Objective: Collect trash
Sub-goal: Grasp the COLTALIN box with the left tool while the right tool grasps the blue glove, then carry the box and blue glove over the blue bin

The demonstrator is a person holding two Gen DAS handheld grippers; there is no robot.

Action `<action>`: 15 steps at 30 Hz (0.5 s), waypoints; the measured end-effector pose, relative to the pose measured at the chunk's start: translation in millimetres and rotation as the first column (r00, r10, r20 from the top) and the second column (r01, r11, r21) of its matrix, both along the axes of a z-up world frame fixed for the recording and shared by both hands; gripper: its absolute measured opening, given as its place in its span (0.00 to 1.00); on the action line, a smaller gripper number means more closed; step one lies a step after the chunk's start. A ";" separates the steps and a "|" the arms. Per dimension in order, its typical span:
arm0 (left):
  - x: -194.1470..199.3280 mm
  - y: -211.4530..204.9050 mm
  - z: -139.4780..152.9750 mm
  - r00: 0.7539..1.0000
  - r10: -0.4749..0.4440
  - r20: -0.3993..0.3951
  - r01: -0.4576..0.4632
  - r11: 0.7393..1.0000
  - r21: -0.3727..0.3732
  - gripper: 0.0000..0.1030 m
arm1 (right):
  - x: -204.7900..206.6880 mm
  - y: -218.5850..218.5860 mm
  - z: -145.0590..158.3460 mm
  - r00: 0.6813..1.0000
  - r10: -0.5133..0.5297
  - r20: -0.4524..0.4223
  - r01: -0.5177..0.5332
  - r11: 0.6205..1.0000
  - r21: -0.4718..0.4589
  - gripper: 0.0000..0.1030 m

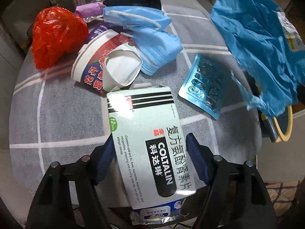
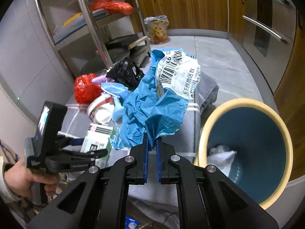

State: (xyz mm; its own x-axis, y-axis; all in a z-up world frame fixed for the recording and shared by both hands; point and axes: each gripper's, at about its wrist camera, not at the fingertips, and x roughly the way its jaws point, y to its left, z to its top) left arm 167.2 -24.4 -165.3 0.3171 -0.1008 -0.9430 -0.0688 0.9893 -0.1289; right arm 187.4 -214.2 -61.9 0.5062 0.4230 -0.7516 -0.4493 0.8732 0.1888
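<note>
My left gripper point(image 1: 150, 145) is shut on a white Coltalin medicine box point(image 1: 146, 133), held just over the grey checked table point(image 1: 57, 118). My right gripper point(image 2: 151, 143) is shut on a crumpled blue mailing bag point(image 2: 152, 103) with a white barcode label, held above the table's right edge; the bag also hangs at the upper right of the left wrist view point(image 1: 255, 38). A blue bin with a yellow rim point(image 2: 247, 148) stands to the right of it, with white trash at the bottom. The left gripper and box also show in the right wrist view point(image 2: 95, 143).
On the table lie a red plastic bag point(image 1: 55, 36), a paper cup point(image 1: 99, 64) with a folded white paper on it, blue face masks point(image 1: 150, 38), a blue blister pack point(image 1: 205, 84) and a black bag point(image 2: 125, 72). A steel shelf rack point(image 2: 91, 24) stands behind.
</note>
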 end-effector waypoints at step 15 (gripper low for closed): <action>-21.9 -27.9 80.4 0.965 -0.061 0.255 0.048 0.997 0.056 0.69 | -2.3 -21.3 11.1 0.999 -0.049 0.022 0.048 0.998 0.048 0.08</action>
